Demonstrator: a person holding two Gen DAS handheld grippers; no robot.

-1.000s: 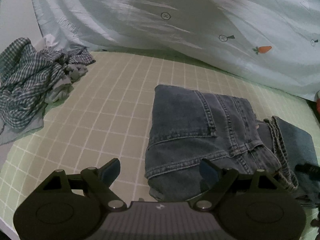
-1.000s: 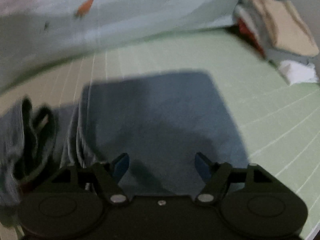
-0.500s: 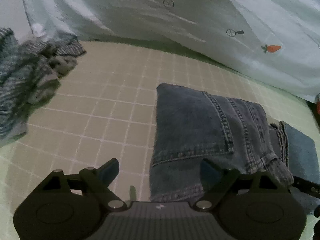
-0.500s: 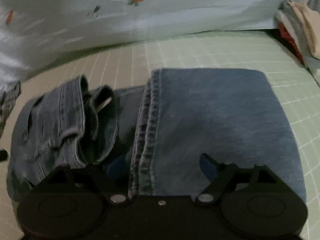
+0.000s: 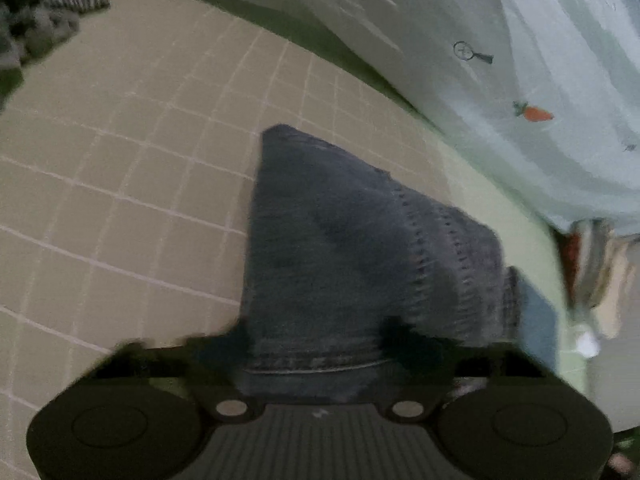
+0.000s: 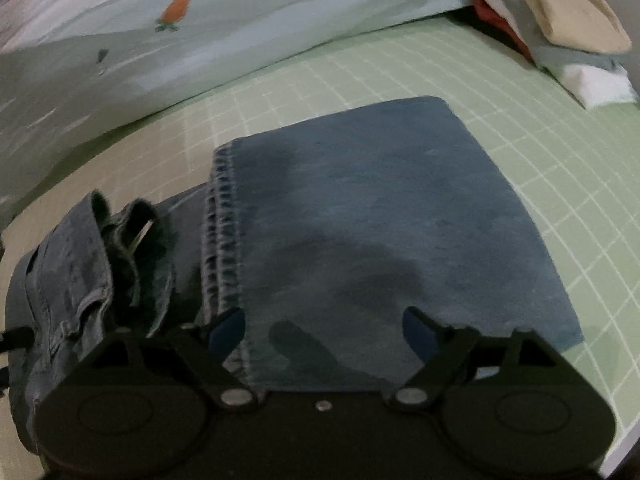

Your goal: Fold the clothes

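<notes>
Folded blue jeans [image 5: 360, 248] lie on the green grid mat [image 5: 120, 200]. The left wrist view is blurred. My left gripper [image 5: 312, 340] is low at the waistband end, open, with the denim edge filling the gap between its fingers. In the right wrist view the folded leg panel [image 6: 380, 200] lies flat, and the bunched waist part [image 6: 80, 260] sits to its left. My right gripper [image 6: 322, 328] hovers open over the near edge of that panel, and its left blue pad [image 6: 228, 328] is by the stitched hem.
A pale quilt with carrot prints [image 6: 180, 12] runs along the back of the mat [image 6: 540, 160]. A crumpled checked shirt [image 5: 40, 12] lies far left. A stack of folded clothes [image 6: 560, 12] sits at the right, also seen as the stack [image 5: 592, 268] in the left wrist view.
My left gripper has pushed forward and down onto the jeans' waist end, so denim now fills its gap. My right gripper has shifted slightly over the folded leg and stays open.
</notes>
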